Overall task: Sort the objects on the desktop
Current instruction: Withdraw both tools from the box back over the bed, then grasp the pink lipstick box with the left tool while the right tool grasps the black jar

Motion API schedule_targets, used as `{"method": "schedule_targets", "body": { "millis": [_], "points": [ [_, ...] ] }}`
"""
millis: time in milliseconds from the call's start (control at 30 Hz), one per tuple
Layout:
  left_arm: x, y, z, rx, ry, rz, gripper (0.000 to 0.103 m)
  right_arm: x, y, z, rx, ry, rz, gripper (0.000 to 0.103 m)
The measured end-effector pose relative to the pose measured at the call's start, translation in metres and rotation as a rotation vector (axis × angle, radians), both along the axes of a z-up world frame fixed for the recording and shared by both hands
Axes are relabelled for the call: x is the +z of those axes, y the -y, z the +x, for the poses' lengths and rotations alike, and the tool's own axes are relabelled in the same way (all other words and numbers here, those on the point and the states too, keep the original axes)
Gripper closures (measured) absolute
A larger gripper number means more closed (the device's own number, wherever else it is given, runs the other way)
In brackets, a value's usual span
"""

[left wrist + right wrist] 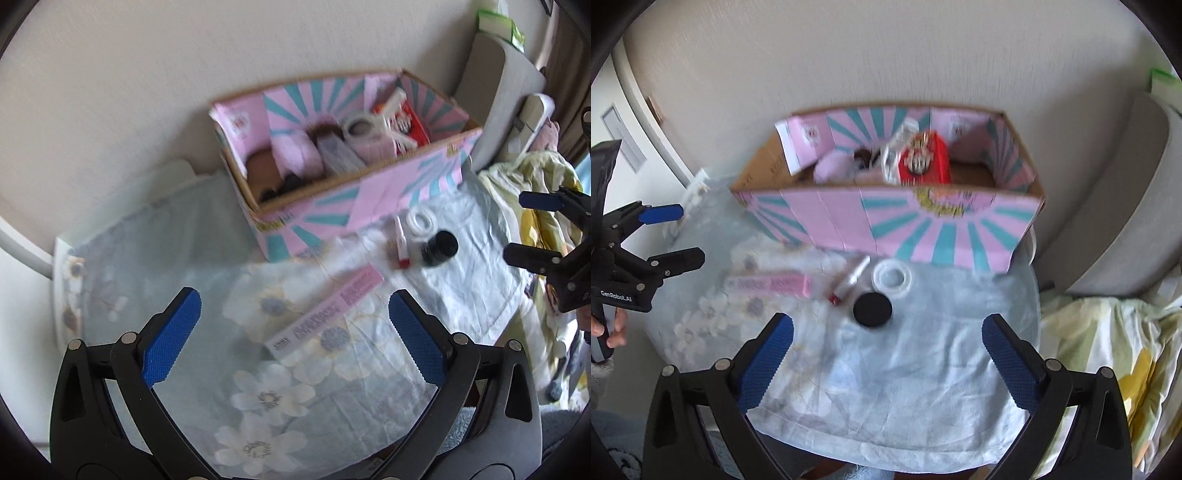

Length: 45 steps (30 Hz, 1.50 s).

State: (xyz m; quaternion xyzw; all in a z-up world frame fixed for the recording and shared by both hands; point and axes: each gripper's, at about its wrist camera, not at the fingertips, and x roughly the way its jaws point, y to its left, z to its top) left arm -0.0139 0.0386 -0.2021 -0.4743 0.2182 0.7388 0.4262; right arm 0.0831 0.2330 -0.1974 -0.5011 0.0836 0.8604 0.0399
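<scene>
Both tongs, left tongs [295, 336] and right tongs [888, 360], wide apart, empty; box [886, 229] contents blurred (partly hidden behind wall).

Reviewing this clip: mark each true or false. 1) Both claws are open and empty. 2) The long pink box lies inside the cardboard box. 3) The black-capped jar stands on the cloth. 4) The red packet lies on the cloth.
1) True: the left claw and right claw hold nothing.
2) False: the long pink box lies on the cloth, outside the cardboard box.
3) True: the black-capped jar stands there.
4) False: the red packet is in the cardboard box.
</scene>
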Motion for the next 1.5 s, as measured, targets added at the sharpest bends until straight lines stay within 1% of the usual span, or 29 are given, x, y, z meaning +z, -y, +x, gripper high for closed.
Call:
{"method": "schedule_targets", "body": {
  "millis": [133,233,333,500,600,633,667,700,767,800,867,933,1033,1067,1100,1167,1200,1267,1400,1433,1467,1500],
  "points": [
    [-0.026,-0.010,0.003,-0.019,0.031,-0.044,0.001,-0.024,0.000,-0.004,0.002,0.048,-0.018,0.001],
    [-0.042,-0.014,0.003,-0.019,0.057,-0.050,0.001,-0.038,0.000,-0.007,0.007,0.072,-0.048,0.001],
    [-0.053,-0.018,0.004,-0.024,0.042,-0.052,0.001,-0.048,0.000,-0.012,0.015,0.085,-0.035,0.001],
    [-0.069,-0.024,0.009,-0.063,0.037,-0.059,0.001,-0.059,0.001,-0.023,0.016,0.084,-0.026,0.001],
    [-0.077,-0.028,0.014,-0.090,0.012,-0.064,0.003,-0.064,0.001,-0.029,0.008,0.086,-0.010,0.001],
    [-0.078,-0.029,0.016,-0.097,0.004,-0.065,0.003,-0.065,0.002,-0.030,0.006,0.090,0.003,0.001],
    [-0.080,-0.029,0.017,-0.104,-0.004,-0.064,0.004,-0.067,0.003,-0.032,0.007,0.097,0.019,0.004],
    [-0.081,-0.031,0.019,-0.112,-0.010,-0.062,0.007,-0.070,0.005,-0.033,0.011,0.106,0.034,0.006],
    [-0.084,-0.033,0.023,-0.131,-0.018,-0.064,0.013,-0.073,0.009,-0.035,0.027,0.117,0.056,0.016],
    [-0.085,-0.034,0.025,-0.139,-0.026,-0.068,0.014,-0.075,0.010,-0.035,0.034,0.122,0.059,0.018],
    [-0.086,-0.035,0.029,-0.154,-0.041,-0.068,0.019,-0.077,0.013,-0.036,0.047,0.133,0.062,0.034],
    [-0.088,-0.035,0.032,-0.169,-0.045,-0.067,0.022,-0.080,0.013,-0.038,0.051,0.143,0.057,0.041],
    [-0.090,-0.035,0.037,-0.193,-0.048,-0.064,0.032,-0.080,0.013,-0.039,0.053,0.142,0.053,0.044],
    [-0.090,-0.034,0.037,-0.199,-0.040,-0.058,0.038,-0.080,0.013,-0.040,0.055,0.140,0.049,0.044],
    [-0.089,-0.034,0.037,-0.202,-0.031,-0.055,0.041,-0.079,0.013,-0.041,0.056,0.139,0.044,0.044],
    [-0.088,-0.034,0.038,-0.202,-0.034,-0.055,0.054,-0.078,0.013,-0.042,0.057,0.134,0.043,0.044],
    [-0.088,-0.034,0.038,-0.203,-0.037,-0.056,0.055,-0.078,0.013,-0.042,0.057,0.132,0.042,0.045],
    [-0.088,-0.033,0.039,-0.202,-0.038,-0.055,0.063,-0.077,0.013,-0.043,0.058,0.131,0.038,0.050],
    [-0.088,-0.032,0.041,-0.204,-0.041,-0.055,0.068,-0.077,0.014,-0.043,0.062,0.132,0.035,0.058],
    [-0.088,-0.031,0.041,-0.205,-0.041,-0.054,0.071,-0.077,0.014,-0.043,0.065,0.130,0.028,0.062],
    [-0.088,-0.031,0.042,-0.206,-0.043,-0.054,0.073,-0.076,0.014,-0.042,0.068,0.127,0.018,0.069],
    [-0.087,-0.029,0.043,-0.206,-0.045,-0.054,0.075,-0.075,0.014,-0.042,0.071,0.126,0.013,0.070]
  ]
}}
